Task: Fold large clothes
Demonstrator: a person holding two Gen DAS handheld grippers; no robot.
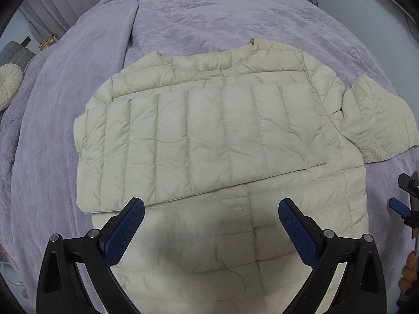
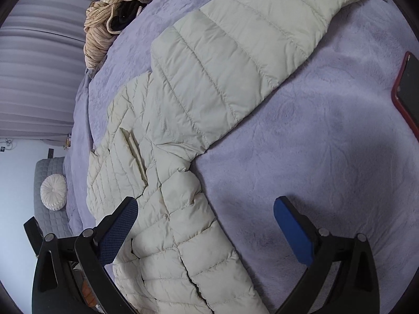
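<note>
So both grippers are wide open right now, nothing pinched in either one. The left gripper (image 1: 211, 231) hangs over the lower front of the jacket (image 1: 209, 136), pointing steeply down, with the snap placket running between its fingers; the pads don't touch the fabric as far as I can see. Just ahead of its fingertips one sleeve is already folded across the chest, cuff edge off to the left. Further ahead sits the neckline. Off to its right the other sleeve (image 1: 377, 120) sticks out sideways on the blanket (image 1: 78, 83).

The right gripper (image 2: 205, 229) is beside that same side of the jacket (image 2: 162, 157). Its left finger (image 2: 119, 231) sits over the jacket's side, its right finger (image 2: 292, 231) over bare blanket (image 2: 327, 144). That loose sleeve (image 2: 235, 60) stretches away ahead of it and to the right. A phone (image 2: 408, 89) in a red case lies far right. Striped clothes (image 2: 104, 31) are piled far ahead, at the blanket's edge.
</note>
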